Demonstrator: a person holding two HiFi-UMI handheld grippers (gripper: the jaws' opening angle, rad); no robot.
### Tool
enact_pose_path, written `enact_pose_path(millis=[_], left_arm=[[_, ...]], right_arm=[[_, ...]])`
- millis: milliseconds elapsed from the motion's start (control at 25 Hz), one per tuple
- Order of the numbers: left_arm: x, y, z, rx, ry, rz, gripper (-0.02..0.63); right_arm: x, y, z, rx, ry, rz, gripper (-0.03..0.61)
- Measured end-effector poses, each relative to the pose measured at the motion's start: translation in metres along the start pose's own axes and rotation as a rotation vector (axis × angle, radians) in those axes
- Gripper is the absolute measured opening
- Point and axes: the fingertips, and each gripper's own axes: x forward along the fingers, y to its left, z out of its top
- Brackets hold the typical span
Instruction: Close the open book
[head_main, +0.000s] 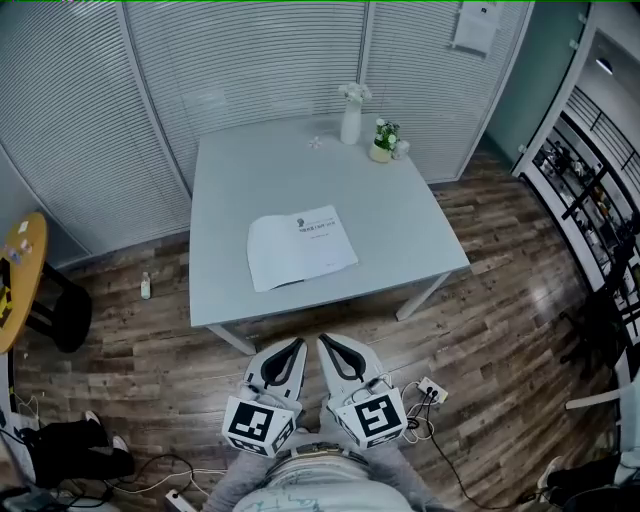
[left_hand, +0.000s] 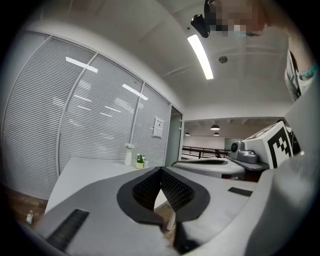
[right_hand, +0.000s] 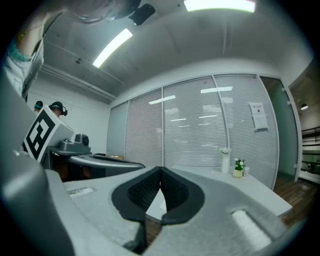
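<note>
A white book (head_main: 300, 246) lies flat near the front edge of the grey table (head_main: 420, 225), with dark print on its right part. Both grippers hang side by side over the wooden floor in front of the table, well short of the book and apart from it. My left gripper (head_main: 296, 346) is shut with nothing in it, and in its own view the closed tips (left_hand: 160, 169) point level toward the table. My right gripper (head_main: 326, 342) is likewise shut and empty, its tips (right_hand: 160, 169) aimed at the table front.
At the table's far edge stand a white vase with flowers (head_main: 351, 118) and a small potted plant (head_main: 382, 142). A yellow round table (head_main: 22, 270) and black stool (head_main: 65, 310) stand left. A bottle (head_main: 146, 287) and cables with a socket (head_main: 430, 392) lie on the floor.
</note>
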Motion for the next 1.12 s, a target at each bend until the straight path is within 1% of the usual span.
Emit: enact_pose_path(millis=[200, 400, 560, 760, 1120], left_arm=[[0.046, 0.02, 0.012, -0.009, -0.008, 0.04, -0.002], [0.083, 0.033, 0.019, -0.016, -0.018, 0.076, -0.002], [0.115, 0.038, 0.021, -0.024, -0.017, 0.092, -0.002], [0.146, 0.031, 0.02, -0.024, -0.021, 0.104, -0.002], [0.175, 0.033, 0.015, -0.044, -0.024, 0.128, -0.002]], right_arm=[[0.034, -0.037, 0.005, 0.0, 0.006, 0.054, 0.002], [0.056, -0.071, 0.01, -0.006, 0.003, 0.083, 0.002], [0.07, -0.1, 0.012, -0.013, 0.0, 0.096, 0.002], [0.073, -0.132, 0.009, -0.02, -0.002, 0.108, 0.002], [0.082, -0.157, -0.002, -0.005, 0.014, 0.141, 0.002]])
